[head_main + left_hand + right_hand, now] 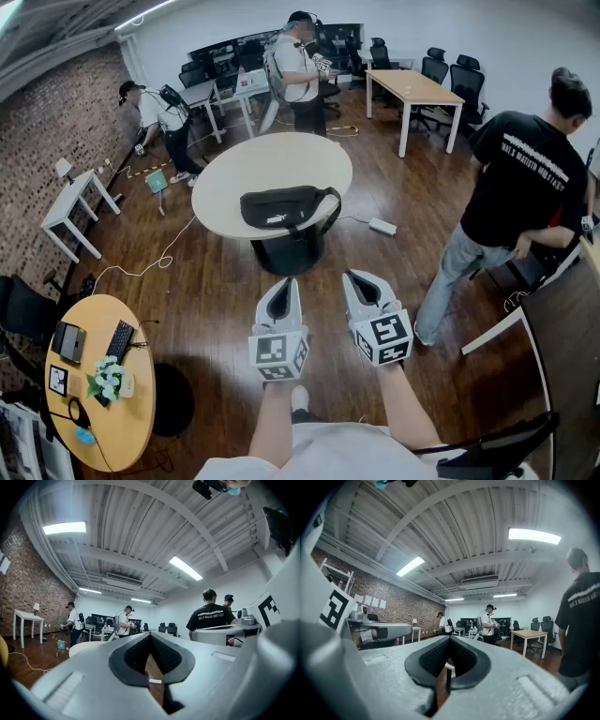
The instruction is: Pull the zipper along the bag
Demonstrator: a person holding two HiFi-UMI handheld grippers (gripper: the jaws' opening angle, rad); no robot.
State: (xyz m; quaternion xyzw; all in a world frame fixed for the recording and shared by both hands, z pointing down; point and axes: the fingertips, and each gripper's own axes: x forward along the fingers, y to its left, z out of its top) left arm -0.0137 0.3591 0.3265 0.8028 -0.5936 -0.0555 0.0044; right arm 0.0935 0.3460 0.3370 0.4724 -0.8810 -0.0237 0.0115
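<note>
1. Head view: the black bag [286, 206] is lying on the round table [234, 178], its zipper too small to see; the left gripper [280, 282] and right gripper [355, 276] are hovering well short of it.
2. Left gripper view: its jaws are pressing together on nothing, hiding the bag.
3. Right gripper view: its jaws are likewise pressing together.

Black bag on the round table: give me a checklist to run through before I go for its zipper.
1. Bag in place: ok. The black bag lies on the round table, near the edge facing you.
2. Grippers empty: ok. Nothing sits between the jaws of the left gripper or the right gripper.
3. Jaws open for the pull: not ok. Both pairs are together.
4. Grippers at the bag: not ok. Both hang over the floor, short of the table.
5. Zipper pull found: cannot tell. It is too small to make out in the head view.
6. Bystander apart: ok. The person in the black shirt stands to the right, away from the table.
</note>
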